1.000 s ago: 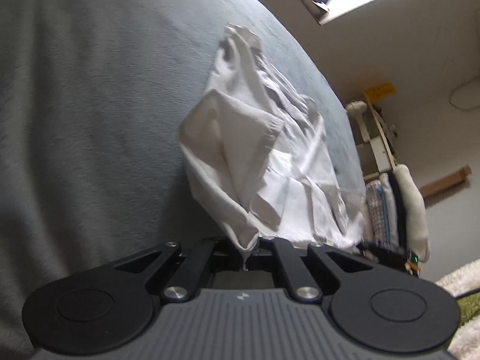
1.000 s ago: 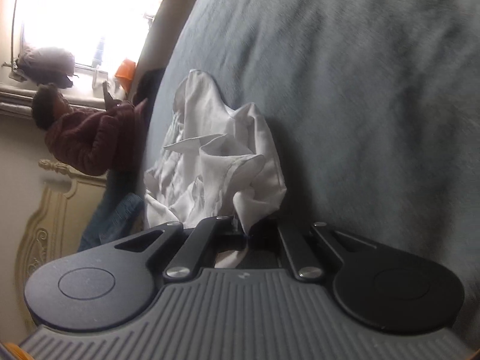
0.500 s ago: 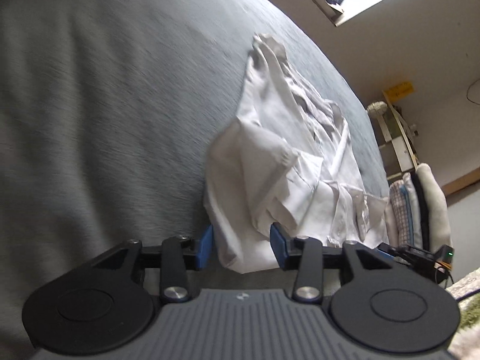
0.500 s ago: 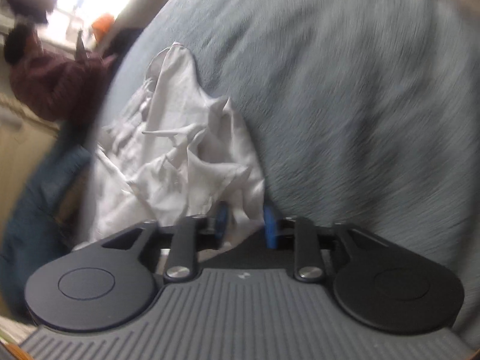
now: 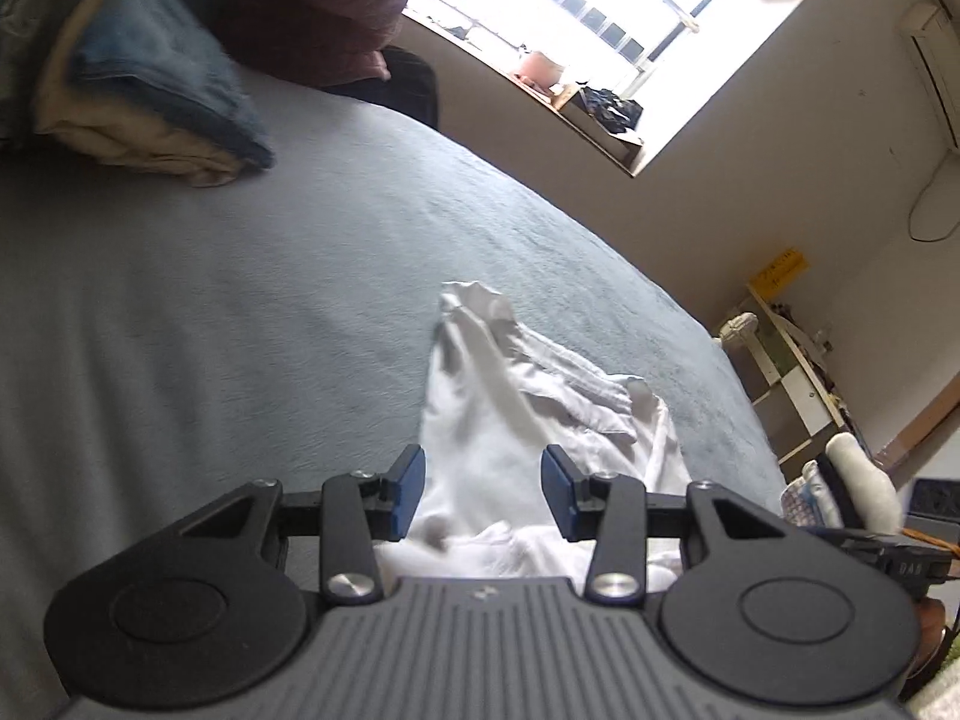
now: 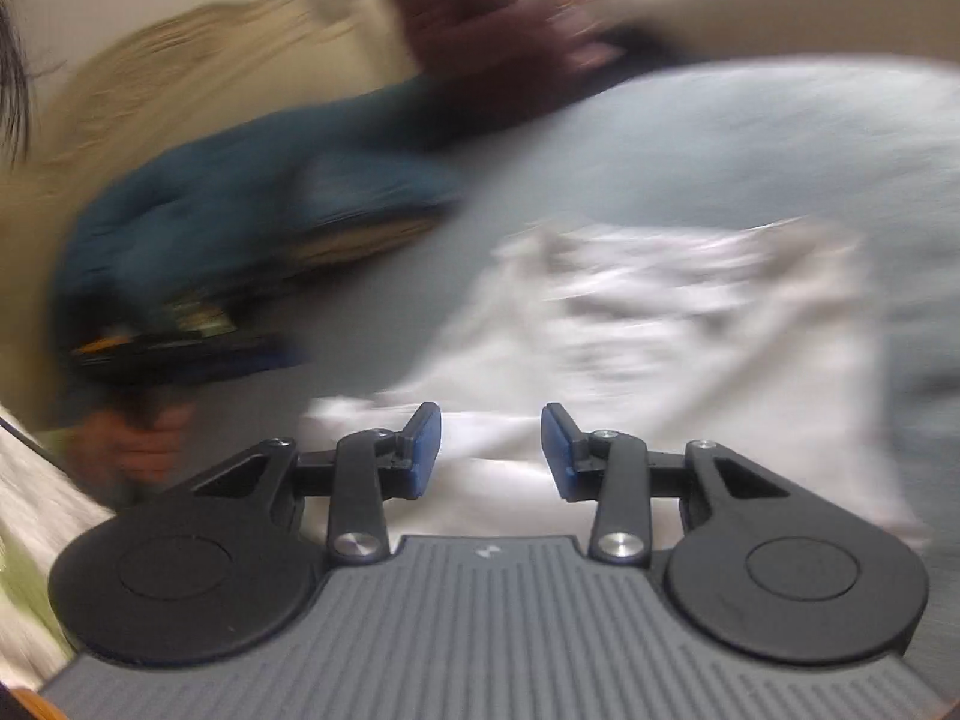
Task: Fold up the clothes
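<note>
The white shirt point(image 5: 528, 450) is lying crumpled on the grey bed point(image 5: 240, 312), stretching ahead between the left gripper point(image 5: 483, 489) fingers; both grippers, right gripper point(image 6: 491, 450) too, are standing apart, holding nothing.

The shirt point(image 5: 528, 420) lies crumpled on the bed point(image 5: 240, 312), just ahead of the left tongs point(image 5: 483, 489). Folded blankets point(image 5: 150, 90) sit at the bed's far left; shelves point(image 5: 798, 378) stand beyond its right edge.
</note>
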Action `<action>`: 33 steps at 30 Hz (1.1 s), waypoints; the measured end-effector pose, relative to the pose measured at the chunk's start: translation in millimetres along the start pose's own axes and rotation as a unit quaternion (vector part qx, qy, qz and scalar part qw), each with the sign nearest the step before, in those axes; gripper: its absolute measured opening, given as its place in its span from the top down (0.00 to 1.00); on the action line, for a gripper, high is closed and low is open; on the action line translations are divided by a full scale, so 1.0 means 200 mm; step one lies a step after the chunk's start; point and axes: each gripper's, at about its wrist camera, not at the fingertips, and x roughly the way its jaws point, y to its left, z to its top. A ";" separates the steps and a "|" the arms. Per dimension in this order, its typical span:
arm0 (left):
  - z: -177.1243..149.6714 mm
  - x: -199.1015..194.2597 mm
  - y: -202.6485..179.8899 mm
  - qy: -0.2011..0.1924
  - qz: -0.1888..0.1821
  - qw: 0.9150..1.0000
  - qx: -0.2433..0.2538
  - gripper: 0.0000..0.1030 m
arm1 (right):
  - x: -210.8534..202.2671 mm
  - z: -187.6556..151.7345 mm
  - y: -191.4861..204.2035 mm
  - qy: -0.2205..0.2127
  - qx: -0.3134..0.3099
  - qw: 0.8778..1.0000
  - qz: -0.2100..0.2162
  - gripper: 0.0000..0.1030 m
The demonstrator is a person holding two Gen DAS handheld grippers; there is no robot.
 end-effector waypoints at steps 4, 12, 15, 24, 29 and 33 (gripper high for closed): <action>0.00 0.14 -0.01 0.049 -0.024 0.998 -0.003 0.58 | 0.30 0.05 -0.06 0.072 0.061 0.994 0.055 0.64; -0.01 0.29 0.01 0.142 -0.039 0.989 0.015 0.54 | 0.57 -0.06 -0.19 0.154 0.203 0.965 0.057 0.64; -0.01 0.34 0.01 0.170 -0.032 0.984 0.030 0.53 | 0.64 -0.10 -0.21 0.171 0.227 0.957 0.057 0.64; 0.04 0.42 0.09 0.236 -0.033 0.971 -0.026 0.51 | 0.72 -0.18 -0.26 0.193 0.257 0.944 0.081 0.67; 0.08 0.45 0.19 0.254 -0.062 0.960 -0.102 0.51 | 0.69 -0.17 -0.29 0.159 0.284 0.937 0.126 0.78; 0.10 0.47 0.26 0.251 -0.094 0.949 -0.168 0.49 | 0.66 -0.15 -0.32 0.130 0.309 0.931 0.147 0.81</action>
